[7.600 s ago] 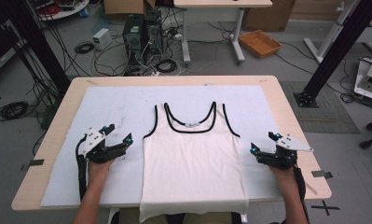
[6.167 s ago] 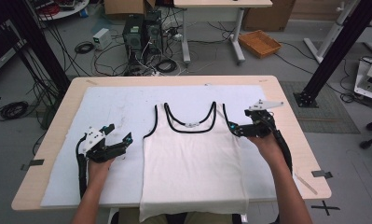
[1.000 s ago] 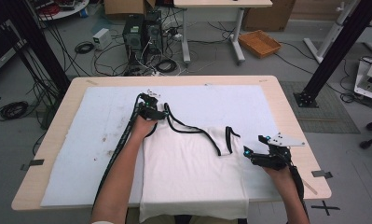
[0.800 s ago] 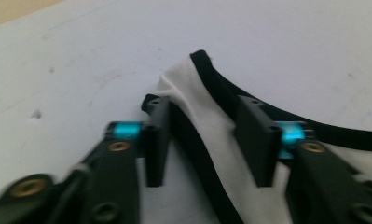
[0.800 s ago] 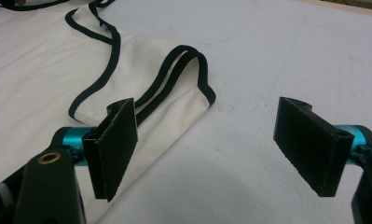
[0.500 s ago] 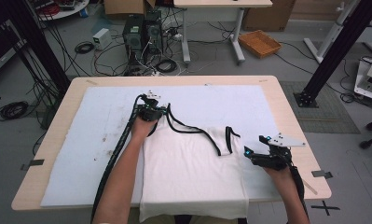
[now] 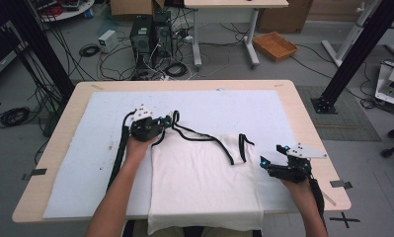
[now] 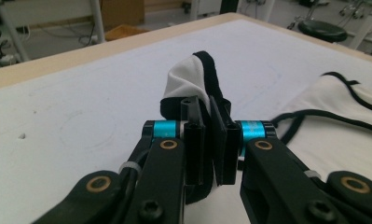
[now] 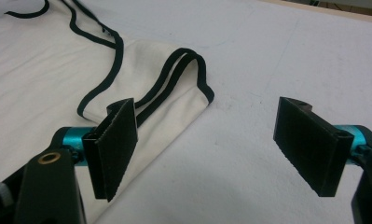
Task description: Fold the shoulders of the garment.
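Note:
A white tank top [image 7: 204,182] with black trim lies on the white mat, its hem hanging over the near edge. My left gripper [image 7: 168,120] is at the top's far left corner, shut on the left shoulder strap [image 8: 193,79], which bunches up above the closed jaws [image 8: 210,140]. The top's right strap [image 7: 242,144] lies folded back onto the body. My right gripper [image 7: 273,155] rests just right of the top, open, with nothing between its pads [image 9: 216,149]. The folded strap [image 9: 188,74] lies ahead of its left pad.
A white mat [image 7: 263,111] covers most of the wooden table [image 7: 313,128]. The left gripper's black cable [image 7: 119,153] runs along the forearm. Computer towers, cables and an orange tray [image 7: 275,45] sit on the floor beyond the far edge.
My left gripper has closed on the strap and pulled it toward the person and slightly left. The right gripper has stayed put.

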